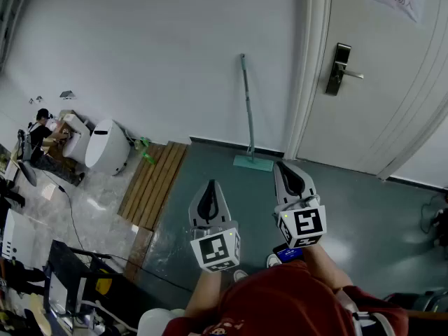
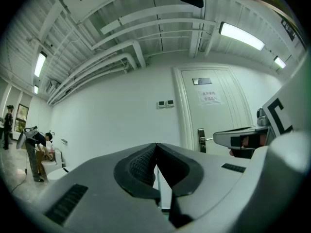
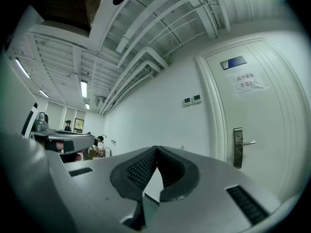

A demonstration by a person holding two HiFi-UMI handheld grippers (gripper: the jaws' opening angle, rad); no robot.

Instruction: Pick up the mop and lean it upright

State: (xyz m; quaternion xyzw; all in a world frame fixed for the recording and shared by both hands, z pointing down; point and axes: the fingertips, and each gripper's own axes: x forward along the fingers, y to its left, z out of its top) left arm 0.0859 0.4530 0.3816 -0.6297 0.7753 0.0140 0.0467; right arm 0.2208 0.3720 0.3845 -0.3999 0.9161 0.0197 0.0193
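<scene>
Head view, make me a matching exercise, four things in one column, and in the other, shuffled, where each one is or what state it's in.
1. teal flat-headed mop
2. silver metal door handle
3. brown wooden slatted board
4. right gripper

A. lying flat at the view's left
B. shut, nothing held
C. leaning upright against the white wall
D. on the white door

Pairs: 1-C, 2-D, 3-A, 4-B

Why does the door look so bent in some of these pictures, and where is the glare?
Left gripper view: wide-angle bulge curves the door, ceiling lamp blown out white. Right gripper view: same bulge, dark rounded corners. Head view: evenly lit, mop sharp against the wall.
</scene>
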